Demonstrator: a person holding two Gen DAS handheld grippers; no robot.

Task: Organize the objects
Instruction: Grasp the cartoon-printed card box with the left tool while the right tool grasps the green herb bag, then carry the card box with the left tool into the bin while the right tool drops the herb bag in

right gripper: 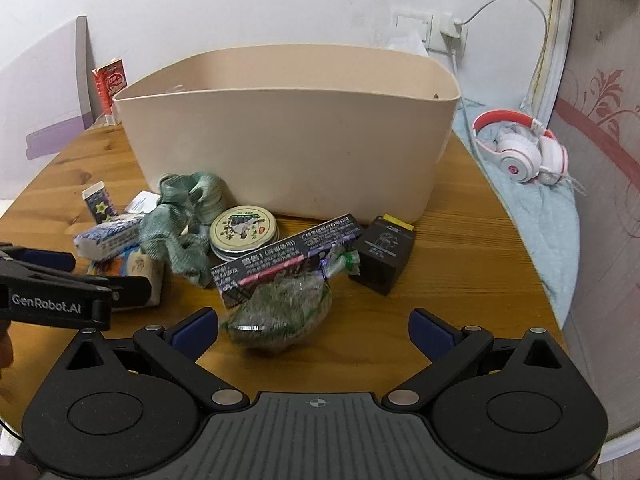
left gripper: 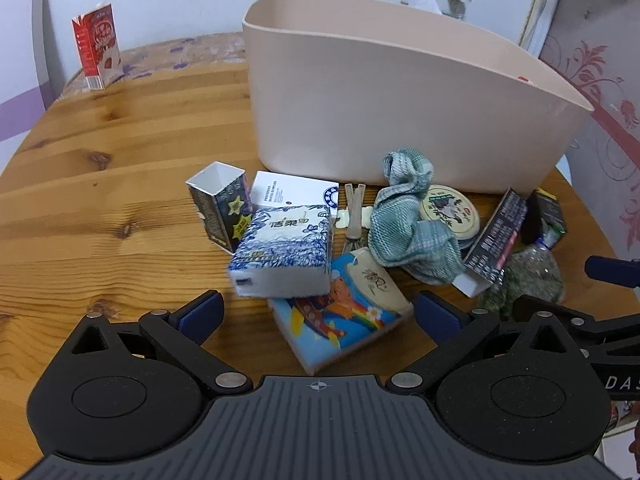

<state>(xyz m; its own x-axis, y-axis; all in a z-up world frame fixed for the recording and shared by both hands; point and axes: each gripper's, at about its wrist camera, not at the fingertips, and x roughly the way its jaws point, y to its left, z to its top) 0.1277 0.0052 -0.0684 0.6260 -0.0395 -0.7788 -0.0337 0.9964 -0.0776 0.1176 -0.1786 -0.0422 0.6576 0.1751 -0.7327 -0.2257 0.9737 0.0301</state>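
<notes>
Objects: a loose pile on the wooden table (left gripper: 100,184), near side of the beige bin (left gripper: 400,112).
Far left: red carton (left gripper: 97,49) upright by the wall, well apart from the pile; its print is too small to read.
Left of pile: open dark box with stars (left gripper: 221,206), then a white box (left gripper: 294,192) with blurred small print.
Tissue pack: blue-and-white (left gripper: 282,254), Chinese characters on top, lying on a cartoon pack (left gripper: 344,312).
Middle: clothespin (left gripper: 354,210), green cloth (left gripper: 412,224) crumpled against a round tin (right gripper: 244,230).
Right of pile: long dark box (right gripper: 286,258) with Chinese lettering, leaning over a clear bag of greens (right gripper: 280,308); black box (right gripper: 382,254) just beside.
Far right: pink-and-white headphones (right gripper: 524,152) on a blue cloth.
Left gripper (left gripper: 318,310): spread wide, empty, just short of the tissue packs; "GenRobot.AI" on its side.
Right gripper (right gripper: 314,328): spread wide, empty, the bag between its fingers.
</notes>
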